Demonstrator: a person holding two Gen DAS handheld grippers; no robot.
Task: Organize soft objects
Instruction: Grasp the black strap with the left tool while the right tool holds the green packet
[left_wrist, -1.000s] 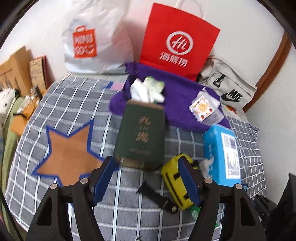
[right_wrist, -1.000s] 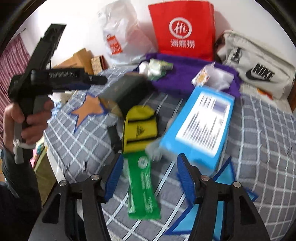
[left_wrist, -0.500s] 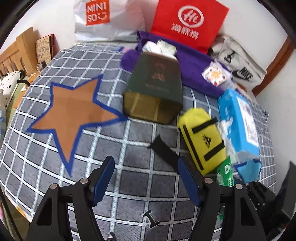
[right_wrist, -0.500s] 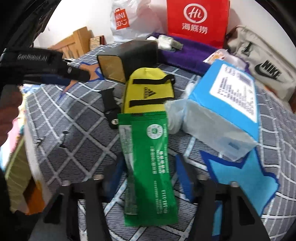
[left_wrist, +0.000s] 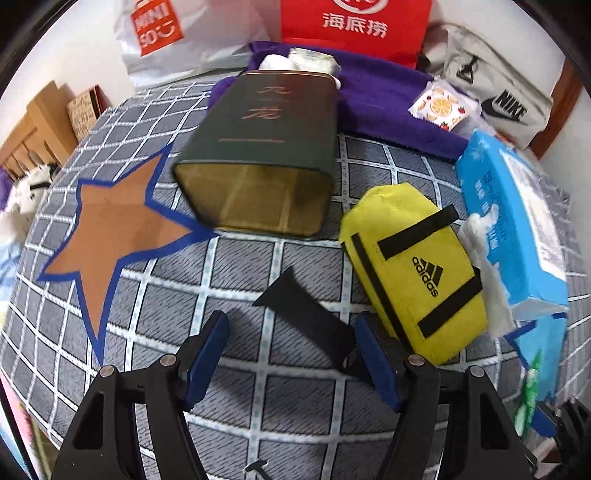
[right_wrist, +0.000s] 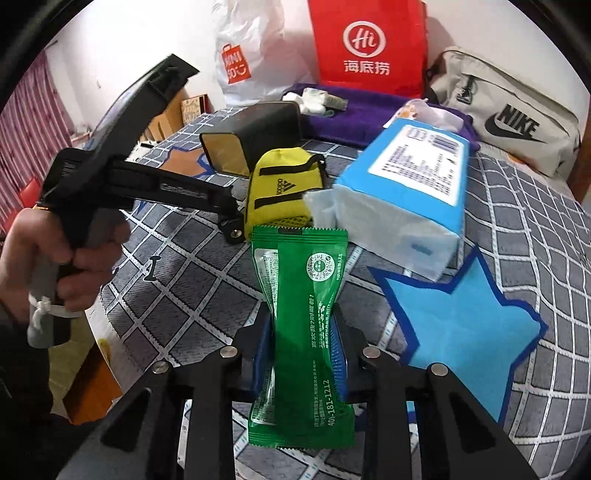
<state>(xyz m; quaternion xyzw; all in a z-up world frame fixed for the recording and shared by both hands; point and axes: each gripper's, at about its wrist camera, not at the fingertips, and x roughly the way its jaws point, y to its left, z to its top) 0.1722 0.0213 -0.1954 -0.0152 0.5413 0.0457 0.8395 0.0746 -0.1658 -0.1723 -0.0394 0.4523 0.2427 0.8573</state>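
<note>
My right gripper is shut on a green wipes packet and holds it above the checked cloth. My left gripper is open, low over the cloth with the black strap of a yellow Adidas pouch between its fingers. The pouch also shows in the right wrist view. A blue tissue pack lies to the pouch's right, next to a blue star patch. A brown star patch lies at the left.
A dark green tin lies on its side behind the pouch. A purple towel holds small packets. A red paper bag, a white Miniso bag and a grey Nike bag stand along the wall.
My right gripper closed on the green packet and lifted it. My left gripper came down and forward toward the pouch's black strap.
</note>
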